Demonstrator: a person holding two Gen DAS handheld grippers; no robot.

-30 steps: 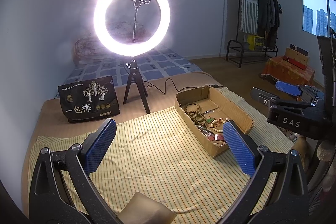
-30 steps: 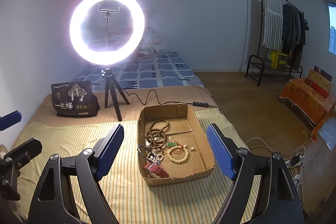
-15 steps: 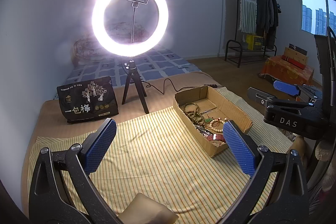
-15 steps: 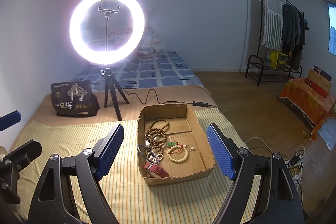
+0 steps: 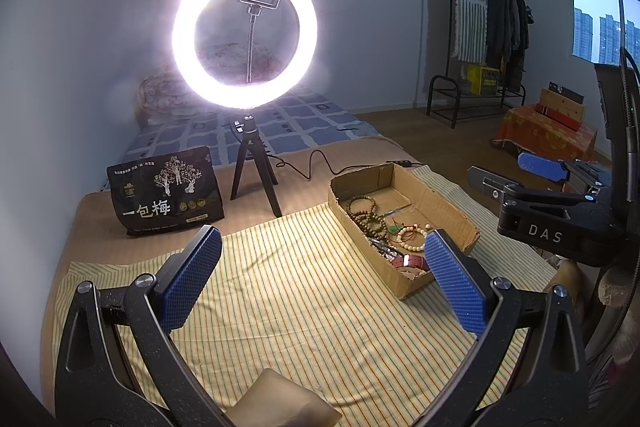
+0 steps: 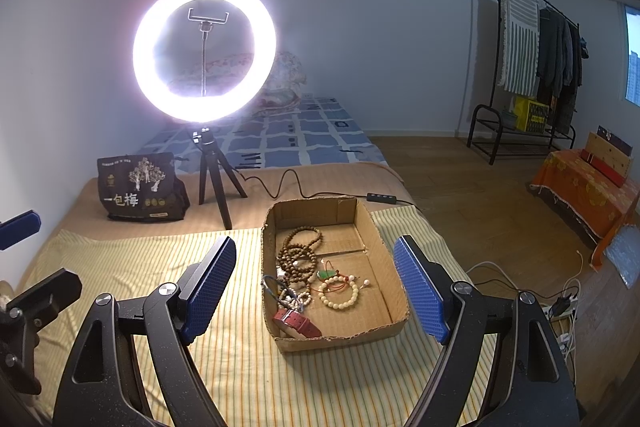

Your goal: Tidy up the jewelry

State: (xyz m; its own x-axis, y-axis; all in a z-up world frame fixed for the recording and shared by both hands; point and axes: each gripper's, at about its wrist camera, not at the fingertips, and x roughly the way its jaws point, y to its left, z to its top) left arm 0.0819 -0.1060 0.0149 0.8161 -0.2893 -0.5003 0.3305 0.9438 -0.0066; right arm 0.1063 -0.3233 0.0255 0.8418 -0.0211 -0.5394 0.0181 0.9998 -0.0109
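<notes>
A shallow cardboard box (image 6: pixel 384 259) sits on the striped yellow cloth (image 6: pixel 140 259). It holds brown bead strings (image 6: pixel 300 255), a white bead bracelet (image 6: pixel 340 295), a green pendant on red cord (image 6: pixel 327 274) and a red watch strap (image 6: pixel 298 323). My right gripper (image 6: pixel 316 291) is open and empty, hovering in front of the box. My left gripper (image 5: pixel 320 275) is open and empty over the cloth, left of the box (image 5: pixel 448 203). The right gripper also shows in the left wrist view (image 5: pixel 532 171).
A lit ring light on a black tripod (image 6: pixel 204 51) stands behind the cloth, its cable (image 6: pixel 320 193) running behind the box. A black snack bag (image 6: pixel 140 187) stands at back left. A tan object (image 5: pixel 280 403) lies at the cloth's near edge. A clothes rack (image 6: pixel 532 67) stands far right.
The left wrist view has shifted slightly, so the box and ring light sit a little further left in it. The right gripper has barely moved. Both stay open.
</notes>
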